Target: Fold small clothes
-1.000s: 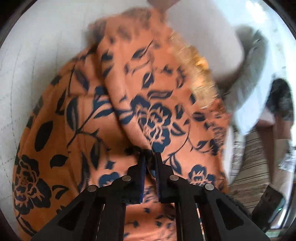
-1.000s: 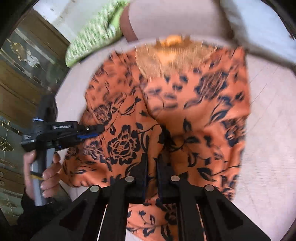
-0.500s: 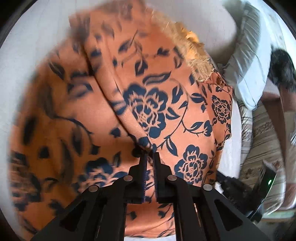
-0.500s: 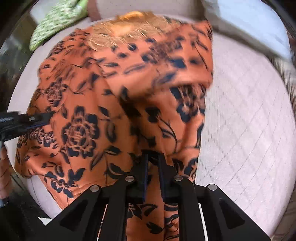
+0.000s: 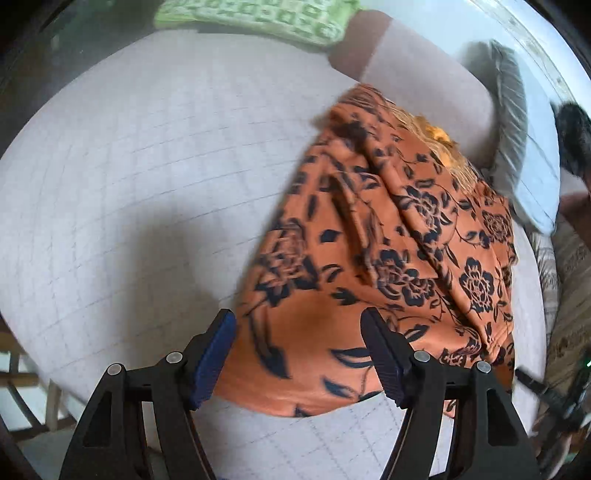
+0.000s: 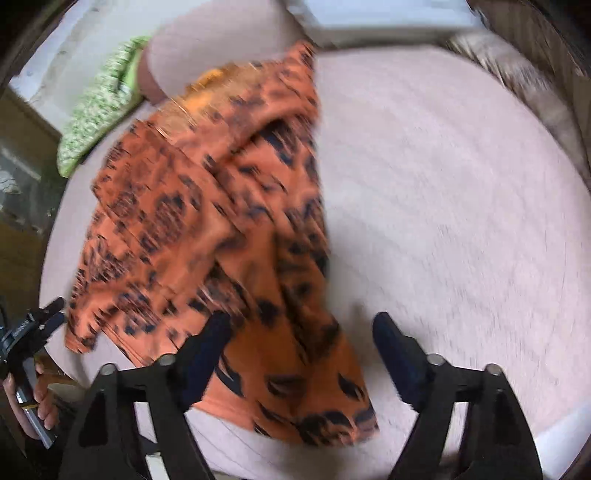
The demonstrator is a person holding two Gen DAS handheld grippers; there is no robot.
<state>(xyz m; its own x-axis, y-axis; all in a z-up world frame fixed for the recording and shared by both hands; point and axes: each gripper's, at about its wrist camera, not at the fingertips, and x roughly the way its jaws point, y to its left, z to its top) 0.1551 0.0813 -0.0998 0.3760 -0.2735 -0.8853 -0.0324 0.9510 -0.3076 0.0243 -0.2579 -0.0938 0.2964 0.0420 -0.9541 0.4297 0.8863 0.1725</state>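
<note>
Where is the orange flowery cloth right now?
The orange flowery cloth lies on the pale quilted bed, right of centre in the left wrist view, just ahead of both open grippers, below the green pillow.

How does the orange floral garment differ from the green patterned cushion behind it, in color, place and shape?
The orange floral garment carries dark blue flowers, while the green patterned cushion shows a small light print. The garment lies rumpled and folded over near both open grippers, left gripper and right gripper; the cushion sits at the far edge, out of their way. The garment lies low; the cushion looks plump. Both rest on the same pale quilted bed cover.
</note>
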